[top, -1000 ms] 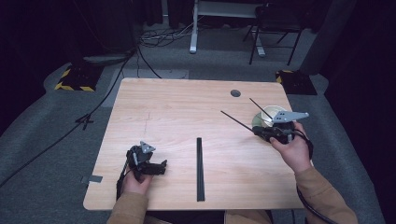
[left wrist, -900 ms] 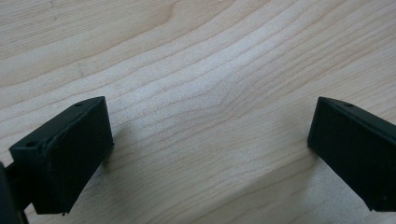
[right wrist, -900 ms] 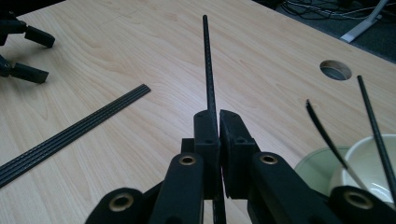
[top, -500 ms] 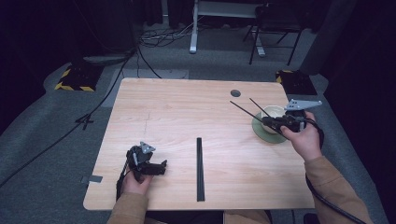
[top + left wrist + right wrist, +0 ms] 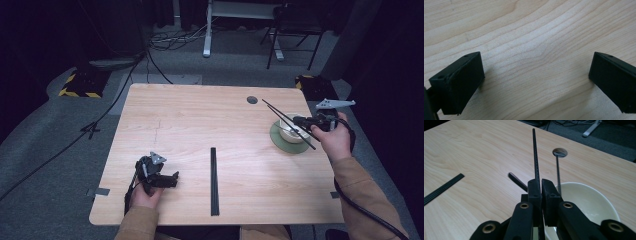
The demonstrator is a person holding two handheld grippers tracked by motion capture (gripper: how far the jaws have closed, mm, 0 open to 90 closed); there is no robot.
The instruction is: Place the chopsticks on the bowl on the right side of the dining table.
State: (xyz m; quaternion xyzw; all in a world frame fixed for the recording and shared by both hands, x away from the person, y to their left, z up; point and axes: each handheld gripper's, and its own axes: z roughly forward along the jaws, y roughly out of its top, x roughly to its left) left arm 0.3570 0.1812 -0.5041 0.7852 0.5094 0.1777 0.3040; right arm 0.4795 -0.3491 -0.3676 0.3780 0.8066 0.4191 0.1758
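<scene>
One white bowl [image 5: 291, 131] on green saucer [image 5: 285, 145], right hand-held gripper [image 5: 301, 120] above pinching black chopstick [image 5: 535, 155].

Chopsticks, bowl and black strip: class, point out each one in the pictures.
chopsticks [image 5: 534, 152], right gripper view, shaft of the clamped stick.
bowl [image 5: 596, 195], right gripper view, cream inner wall.
black strip [image 5: 213, 180], high view, middle of its length.

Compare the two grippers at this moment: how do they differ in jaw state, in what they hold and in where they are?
The left gripper has its jaws wide apart with only bare table between them; the right gripper is shut on thin black rods. The left gripper lies low on the table near the person's edge; the right gripper is held above the white bowl at the table's right side. Both are black and hand-held.
</scene>
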